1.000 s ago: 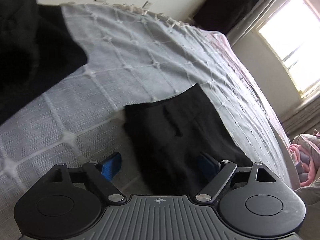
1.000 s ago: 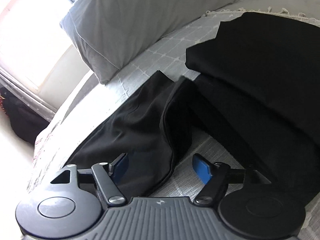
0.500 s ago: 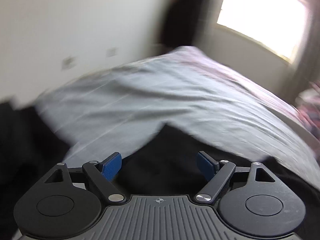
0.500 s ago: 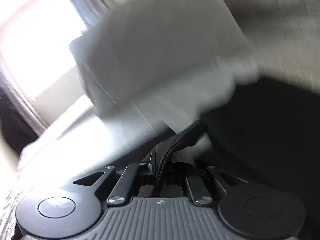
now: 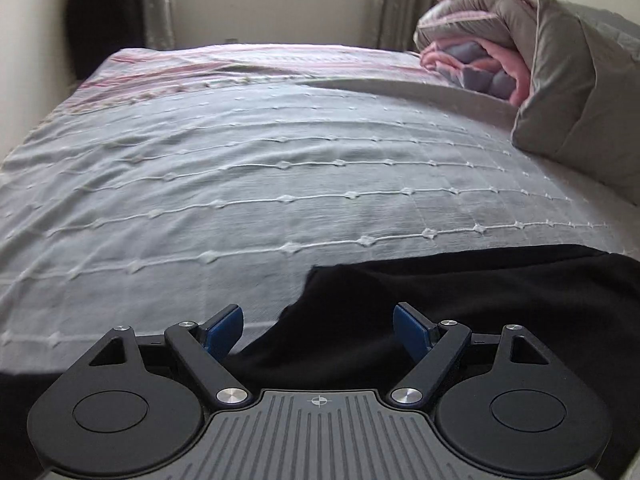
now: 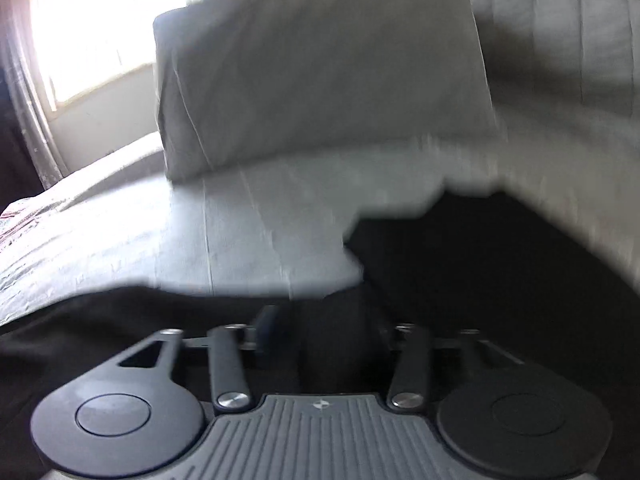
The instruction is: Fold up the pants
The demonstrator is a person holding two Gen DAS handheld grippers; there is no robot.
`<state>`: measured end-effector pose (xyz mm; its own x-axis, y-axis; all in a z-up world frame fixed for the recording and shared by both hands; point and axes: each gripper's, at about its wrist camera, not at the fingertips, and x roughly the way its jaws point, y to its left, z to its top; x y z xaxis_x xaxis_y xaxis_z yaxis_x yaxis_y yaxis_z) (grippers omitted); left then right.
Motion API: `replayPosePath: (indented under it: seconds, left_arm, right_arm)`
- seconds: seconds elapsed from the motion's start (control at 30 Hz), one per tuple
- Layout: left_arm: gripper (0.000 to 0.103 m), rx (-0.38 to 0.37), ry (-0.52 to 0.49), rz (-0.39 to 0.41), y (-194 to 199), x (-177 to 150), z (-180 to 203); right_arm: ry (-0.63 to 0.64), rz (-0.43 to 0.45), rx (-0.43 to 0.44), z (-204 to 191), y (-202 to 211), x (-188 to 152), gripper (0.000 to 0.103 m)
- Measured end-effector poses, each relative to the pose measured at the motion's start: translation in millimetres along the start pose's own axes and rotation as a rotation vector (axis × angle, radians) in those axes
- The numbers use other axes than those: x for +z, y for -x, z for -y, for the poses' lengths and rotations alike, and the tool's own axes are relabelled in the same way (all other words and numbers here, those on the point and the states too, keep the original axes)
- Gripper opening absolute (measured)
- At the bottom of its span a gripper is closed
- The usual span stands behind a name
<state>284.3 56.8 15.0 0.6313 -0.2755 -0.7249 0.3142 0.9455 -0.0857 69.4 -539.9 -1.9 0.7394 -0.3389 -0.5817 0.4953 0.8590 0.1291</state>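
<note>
The bed [image 5: 280, 168] under its pale grey stitched cover fills most of what I see, with a grey pillow [image 6: 320, 80] by the window and folded pink and grey bedding [image 5: 480, 52] at the far side. The black pants [image 5: 460, 300] lie across the near edge of the cover, right under both my tools. My left gripper [image 5: 318, 326] stands wide with nothing pinched, blue pads clear above the cloth; my right gripper [image 6: 324, 330] is blurred, its jaws opening with dark fabric between them.

Left tool [image 5: 318, 326] jaws wide; right tool [image 6: 324, 326] jaws opening.
</note>
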Motion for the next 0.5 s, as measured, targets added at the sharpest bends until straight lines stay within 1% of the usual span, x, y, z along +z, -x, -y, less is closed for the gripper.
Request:
replayPosePath:
  seconds: [0.03, 0.07, 0.1, 0.13, 0.17, 0.2, 0.23, 0.27, 0.33, 0.37, 0.4, 0.47, 0.5]
  left_arm:
    - [0.082, 0.002, -0.011, -0.006, -6, 2, 6]
    - [0.080, 0.006, -0.024, -0.008, -14, 3, 10]
    - [0.077, 0.002, -0.041, -0.012, -20, 3, 13]
    - [0.068, 0.001, -0.058, -0.014, -25, 3, 17]
    - [0.049, -0.001, -0.072, -0.016, -29, 1, 20]
    - [0.038, 0.007, -0.079, -0.025, -36, 2, 23]
    - [0.015, 0.033, -0.078, -0.038, -42, 1, 24]
    - [0.004, 0.059, -0.076, -0.048, -47, 0, 23]
    - [0.000, 0.051, -0.077, -0.022, -45, 0, 19]
    - [0.000, 0.046, -0.076, 0.002, -41, 2, 16]
    - [0.000, 0.041, -0.076, 0.023, -38, 4, 15]
    - [0.000, 0.039, -0.069, 0.058, -34, 12, 9]
    - [0.000, 0.037, -0.048, 0.073, -33, 16, 5]
  right_arm:
    - [0.039, 0.031, -0.009, -4, 1, 12, 0.075]
    - [0.076, 0.044, -0.007, -4, -3, 22, 0.076]
    - [0.113, 0.024, 0.012, -7, -11, 33, 0.075]
    - [0.128, -0.009, 0.048, -9, -21, 41, 0.075]
    - [0.120, -0.052, 0.094, -9, -34, 49, 0.075]
    - [0.095, -0.110, 0.138, -7, -50, 55, 0.075]
    - [0.068, -0.174, 0.159, -5, -68, 57, 0.074]
    - [0.034, -0.249, 0.165, -1, -90, 57, 0.074]
    - [-0.025, -0.365, 0.195, 2, -119, 47, 0.073]
    - [-0.054, -0.405, 0.221, 2, -130, 40, 0.075]
    - [-0.044, -0.381, 0.232, -2, -129, 36, 0.077]
    - [-0.024, -0.373, 0.311, -9, -122, 29, 0.074]
    - [-0.004, -0.375, 0.329, -14, -120, 25, 0.058]
